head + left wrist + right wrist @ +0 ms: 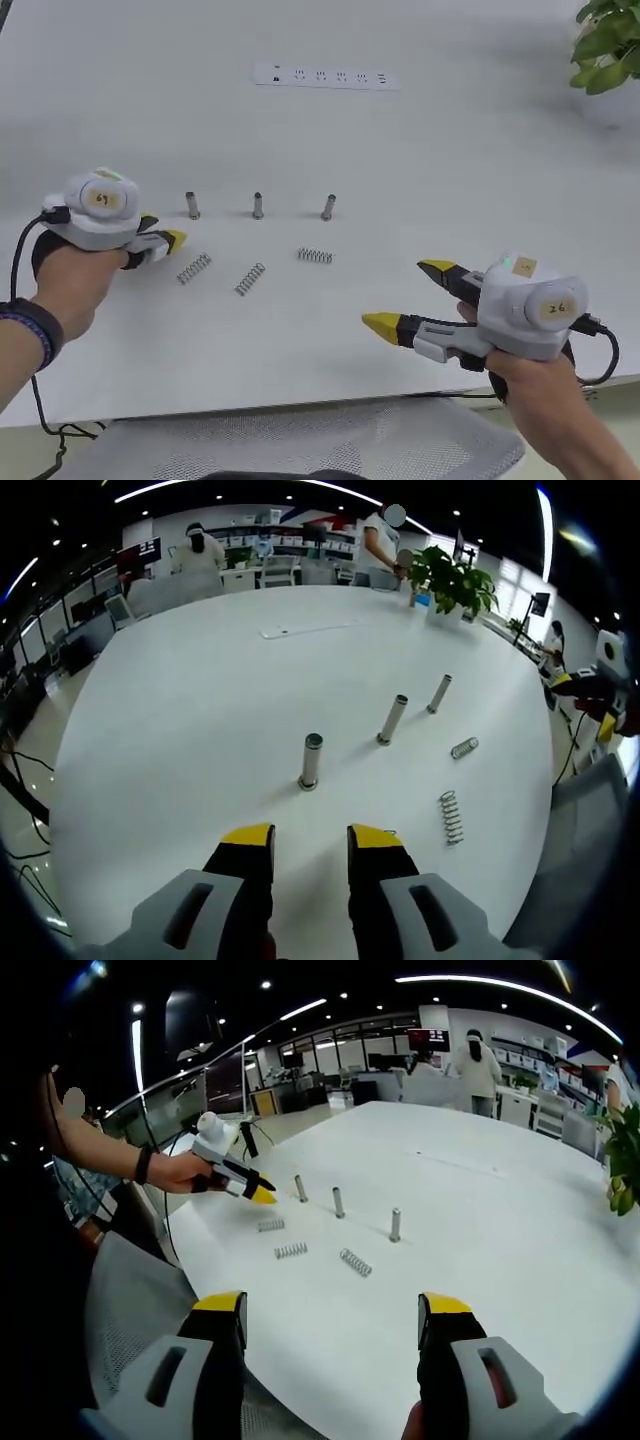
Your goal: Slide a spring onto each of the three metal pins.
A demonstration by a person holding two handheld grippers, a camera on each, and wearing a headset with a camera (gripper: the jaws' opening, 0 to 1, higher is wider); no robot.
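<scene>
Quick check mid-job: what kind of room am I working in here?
Probably an open-plan office or lab: desks with monitors line the background, and the work sits on a large white table carrying a power strip and a potted plant.

- The left gripper (162,230) has a rounded white-grey shell with a round tan sticker (103,199) bearing dark digits and a small green light (108,175).
- Its jaws are grey, black toward the ends, with yellow caps.
- The right gripper (408,294) is the same build. Its round sticker (557,309) reads 26, and a tan square label (524,266) sits beside a green light (507,265).
- A black cable (20,250) leaves the left gripper's rear, and a second cable (605,345) loops from the right one.
- The left wrist wears a dark wristband (35,335) with purple-blue beads.
</scene>
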